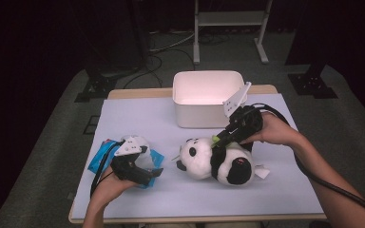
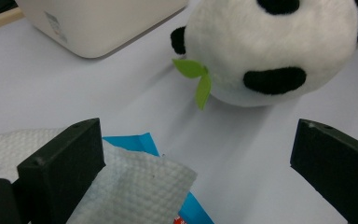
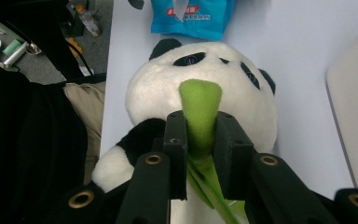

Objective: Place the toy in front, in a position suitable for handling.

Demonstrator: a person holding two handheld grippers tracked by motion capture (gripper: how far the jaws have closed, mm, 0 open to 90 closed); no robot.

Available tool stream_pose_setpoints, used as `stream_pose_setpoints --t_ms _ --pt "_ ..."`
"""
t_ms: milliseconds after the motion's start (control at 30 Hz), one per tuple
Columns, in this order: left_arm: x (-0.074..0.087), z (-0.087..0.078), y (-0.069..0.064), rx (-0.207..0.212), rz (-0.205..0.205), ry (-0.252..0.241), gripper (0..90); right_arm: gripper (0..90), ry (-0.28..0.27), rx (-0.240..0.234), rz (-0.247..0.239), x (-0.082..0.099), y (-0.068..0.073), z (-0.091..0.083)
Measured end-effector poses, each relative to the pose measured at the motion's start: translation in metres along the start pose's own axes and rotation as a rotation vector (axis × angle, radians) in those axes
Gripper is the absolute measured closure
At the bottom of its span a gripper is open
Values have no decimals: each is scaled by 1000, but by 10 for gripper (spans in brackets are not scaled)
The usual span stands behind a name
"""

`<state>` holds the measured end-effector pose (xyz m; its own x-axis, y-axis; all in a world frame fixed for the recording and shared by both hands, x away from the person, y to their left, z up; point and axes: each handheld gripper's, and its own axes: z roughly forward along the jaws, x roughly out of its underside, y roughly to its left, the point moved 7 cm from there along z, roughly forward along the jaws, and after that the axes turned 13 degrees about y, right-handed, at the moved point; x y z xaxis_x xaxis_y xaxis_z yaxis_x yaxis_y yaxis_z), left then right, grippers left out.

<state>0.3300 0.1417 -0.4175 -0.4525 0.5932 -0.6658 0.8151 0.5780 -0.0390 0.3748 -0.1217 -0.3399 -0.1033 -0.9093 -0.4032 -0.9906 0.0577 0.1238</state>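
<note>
The table point(image 1: 138, 114), covered by a pale lavender sheet, carries everything. At its far edge stands a white rectangular plastic bin point(image 1: 208, 99), open at the top. Near the middle lies a black-and-white plush panda point(image 1: 216, 161) on its side, just in front of the bin, its head toward the left and a small green felt leaf point(image 2: 196, 79) at its mouth. To the left lies a blue plastic packet point(image 1: 100, 153) with a white embossed paper tissue point(image 2: 140, 186) over it, well apart from the bin.

The right hand-held gripper point(image 1: 218, 141) comes down onto the panda from the bin side; its black jaws stand narrow and pinch a green felt bamboo stalk point(image 3: 200, 114) that sticks up from the toy's chest. The left hand-held gripper point(image 1: 154, 173) rests over the packet, its jaws wide and holding nothing, the tissue beside one of them and the panda's head beyond.
</note>
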Motion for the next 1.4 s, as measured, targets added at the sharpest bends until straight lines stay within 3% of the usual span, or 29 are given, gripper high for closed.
stream_pose_setpoints --t_ms 267,433,633,800,1400 --pt "1 1 1 0 -1 2 20 749 22 -11 -24 -4 -3 20" --pt "1 1 1 0 -2 4 20 747 32 -53 -29 1 1 39" --pt "1 3 0 4 0 7 20 715 14 -61 -13 5 3 40" --pt "1 4 0 7 4 10 20 625 7 -63 3 11 4 40" --pt "-1 5 -1 22 9 24 20 542 -13 -27 46 32 9 33"
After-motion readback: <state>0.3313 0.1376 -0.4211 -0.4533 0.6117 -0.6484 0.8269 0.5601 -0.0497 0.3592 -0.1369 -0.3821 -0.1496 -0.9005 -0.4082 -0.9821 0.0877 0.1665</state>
